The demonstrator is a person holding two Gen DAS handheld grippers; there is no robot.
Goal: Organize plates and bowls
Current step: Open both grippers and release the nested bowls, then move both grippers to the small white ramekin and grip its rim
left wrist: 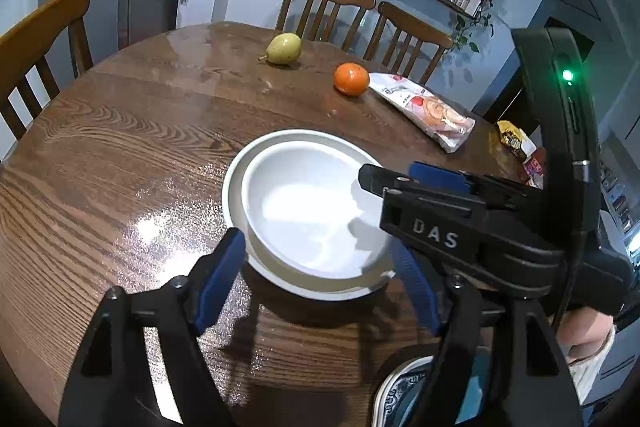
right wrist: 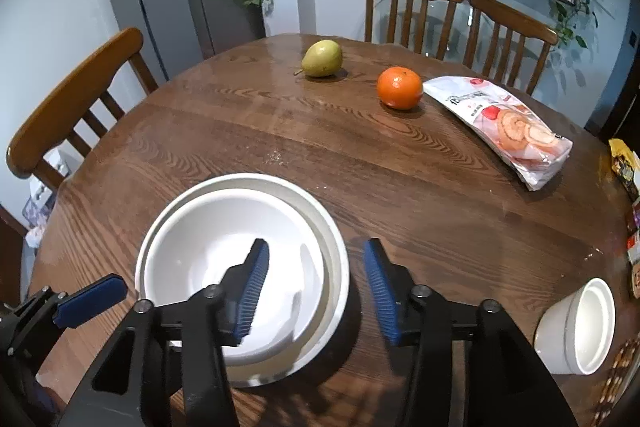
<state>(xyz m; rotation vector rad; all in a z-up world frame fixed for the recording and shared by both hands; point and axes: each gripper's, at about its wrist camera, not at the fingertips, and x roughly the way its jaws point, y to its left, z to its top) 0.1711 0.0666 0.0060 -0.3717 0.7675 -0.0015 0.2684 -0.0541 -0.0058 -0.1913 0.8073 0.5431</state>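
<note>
Wooden and round, the table (right wrist: 360, 163) carries two white bowls nested one inside the other, the outer bowl (right wrist: 336, 251) holding the inner bowl (right wrist: 200, 251) near the front edge. Both hand-held grippers are released: the left hand-held gripper (left wrist: 316, 283) straddles the stack's near rim, and the right hand-held gripper (right wrist: 316, 291) has one finger over the inner bowl and one beyond the outer rim. Farther back lie a snack bag (right wrist: 508, 127), an orange (right wrist: 399, 87) and a pear (right wrist: 322, 59), with a small white cup (right wrist: 576, 327) on the right.
</note>
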